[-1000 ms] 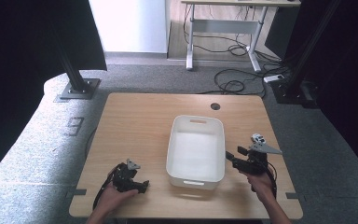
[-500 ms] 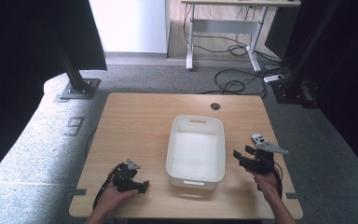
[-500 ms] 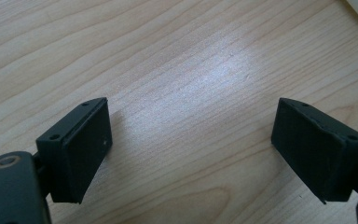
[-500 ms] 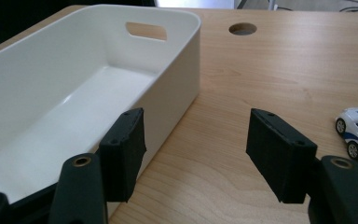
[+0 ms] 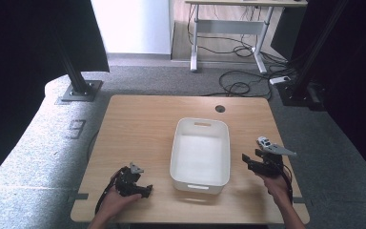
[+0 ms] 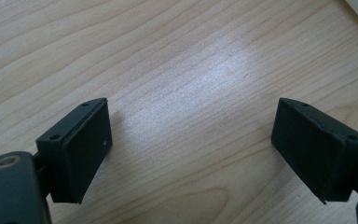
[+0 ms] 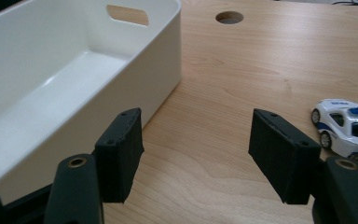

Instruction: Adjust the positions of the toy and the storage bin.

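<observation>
On the wooden table (image 5: 143,129) we see an empty white tub (image 5: 201,152) in the middle. Our left gripper (image 5: 140,188) and right gripper (image 5: 249,162) flank it, both with jaws spread and holding nothing. A toy police car (image 7: 347,127) sits just beside the right one.

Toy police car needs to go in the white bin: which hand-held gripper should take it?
Right. The right hand-held gripper is open, with the toy police car just beside it on the table. The left hand-held gripper, also open, sits across the white bin over bare wood.
</observation>
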Available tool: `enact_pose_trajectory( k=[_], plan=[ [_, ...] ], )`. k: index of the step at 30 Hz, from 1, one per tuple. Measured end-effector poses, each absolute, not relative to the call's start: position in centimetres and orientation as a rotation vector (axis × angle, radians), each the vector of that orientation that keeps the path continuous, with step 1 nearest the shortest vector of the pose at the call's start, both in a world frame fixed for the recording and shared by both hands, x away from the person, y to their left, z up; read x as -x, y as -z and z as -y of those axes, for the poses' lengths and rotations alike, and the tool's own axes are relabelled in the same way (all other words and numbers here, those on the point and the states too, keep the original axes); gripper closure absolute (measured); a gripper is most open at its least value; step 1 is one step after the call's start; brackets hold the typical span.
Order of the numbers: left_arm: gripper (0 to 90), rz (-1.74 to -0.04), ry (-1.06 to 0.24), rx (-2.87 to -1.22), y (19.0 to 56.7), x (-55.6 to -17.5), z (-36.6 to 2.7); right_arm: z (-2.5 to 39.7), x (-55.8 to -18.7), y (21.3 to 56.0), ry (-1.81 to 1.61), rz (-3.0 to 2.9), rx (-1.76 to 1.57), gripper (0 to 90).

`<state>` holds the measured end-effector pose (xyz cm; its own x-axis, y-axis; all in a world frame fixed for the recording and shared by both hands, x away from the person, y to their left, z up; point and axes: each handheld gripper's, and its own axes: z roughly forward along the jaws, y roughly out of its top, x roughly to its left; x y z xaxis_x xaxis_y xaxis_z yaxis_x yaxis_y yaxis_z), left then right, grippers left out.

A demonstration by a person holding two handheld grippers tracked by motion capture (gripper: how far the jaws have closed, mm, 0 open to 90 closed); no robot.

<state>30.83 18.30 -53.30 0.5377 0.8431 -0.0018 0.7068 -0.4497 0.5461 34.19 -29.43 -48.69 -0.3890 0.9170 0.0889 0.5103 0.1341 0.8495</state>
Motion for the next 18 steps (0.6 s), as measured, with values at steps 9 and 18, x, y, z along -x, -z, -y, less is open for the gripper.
enact_pose_trajectory(
  k=[9, 18],
  plan=[
    [12.7, -1.252, -0.369, -2.290, 53.3, -30.8, -18.3, 30.5, -34.5, 48.8, -1.090, -1.958, -1.356, 26.3],
    [12.7, -1.251, -0.367, -2.290, 53.3, -30.8, -18.2, 31.4, -34.7, 48.9, -1.073, -1.950, -1.380, 25.9]
  ],
)
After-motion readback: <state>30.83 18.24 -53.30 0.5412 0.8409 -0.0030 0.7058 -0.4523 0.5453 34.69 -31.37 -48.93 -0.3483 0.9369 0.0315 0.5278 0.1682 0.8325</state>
